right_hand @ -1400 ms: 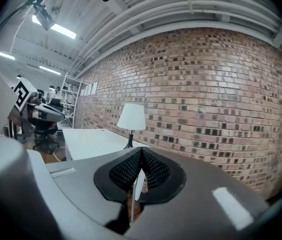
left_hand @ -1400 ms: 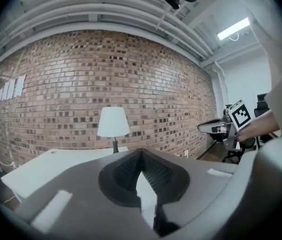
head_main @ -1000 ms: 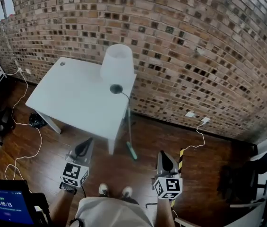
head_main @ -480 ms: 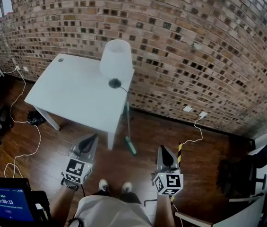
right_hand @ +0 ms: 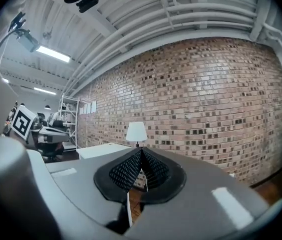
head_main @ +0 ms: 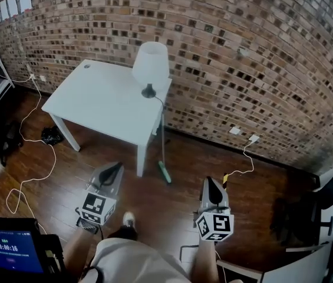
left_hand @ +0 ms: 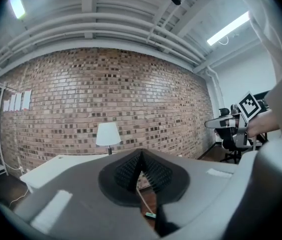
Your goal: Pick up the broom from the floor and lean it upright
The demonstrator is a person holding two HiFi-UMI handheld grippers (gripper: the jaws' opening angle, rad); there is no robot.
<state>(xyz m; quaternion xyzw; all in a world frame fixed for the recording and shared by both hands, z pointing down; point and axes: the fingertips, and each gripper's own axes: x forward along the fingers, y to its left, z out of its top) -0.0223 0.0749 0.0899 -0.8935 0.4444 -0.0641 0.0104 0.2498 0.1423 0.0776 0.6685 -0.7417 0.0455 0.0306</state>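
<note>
Moved: both grippers, carried along with the person's step. Left gripper (head_main: 113,170), right gripper (head_main: 210,184): fingers were clenched, empty. Broom (head_main: 164,149) leaned far off against the tabletop's (head_main: 95,99) right edge, head on floor; task seemingly complete.

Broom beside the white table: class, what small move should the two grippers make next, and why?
Probably none toward it: hold both back. The broom already seems to lean against the table edge, green head on the floor, and the left gripper and right gripper are shut, empty and well short of it.
</note>
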